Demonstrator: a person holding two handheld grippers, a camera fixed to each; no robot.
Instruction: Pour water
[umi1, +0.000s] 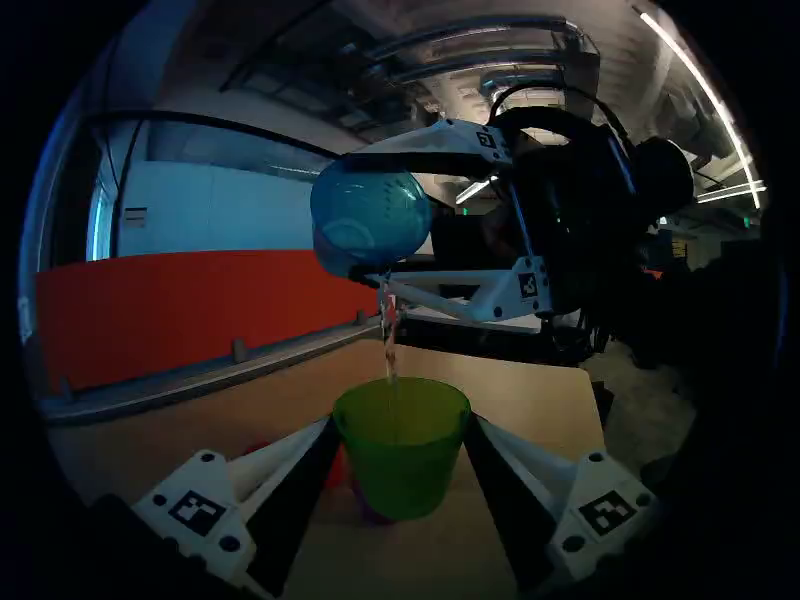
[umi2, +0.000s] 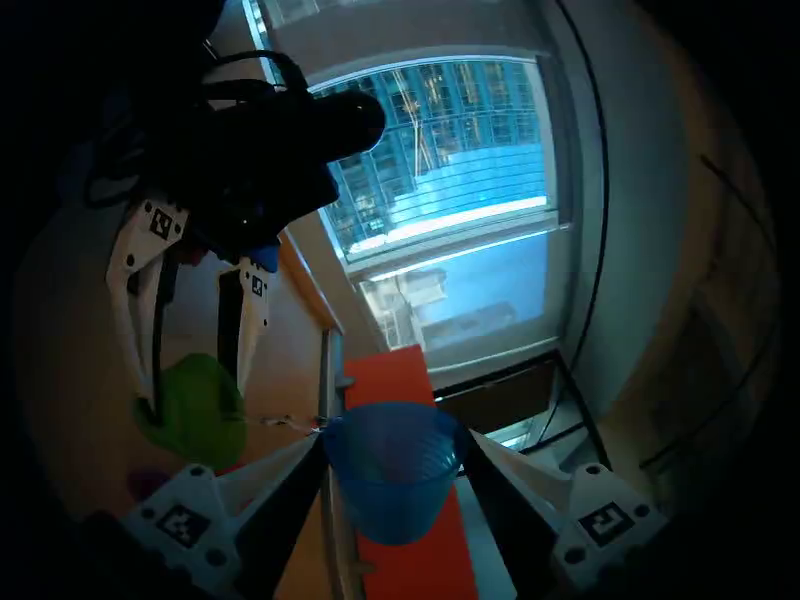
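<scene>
- Green cup sits nearest in the left gripper view, upright, its mouth open to the top
- left gripper has its jaws partly spread, one white finger pressing each side of the cup wall
- bare wooden table runs to a far edge and a right edge with open floor beyond; a red panel on a grey rail closes off the left side
- small red and purple things peek out by the cup's base, too hidden to name
- right gripper hangs higher and farther off, pinching a blue cup tipped onto its side
- water stream drops from the blue rim into the green cup; the level inside cannot be told
- Blue cup is nearest in the right gripper view, clamped between the right gripper fingers, jaws partly spread around it
- thin water stream leaves its rim toward the left
- left gripper at far left holds the green cup over the table
- red panel lies just behind the blue cup, a large window beyond
</scene>
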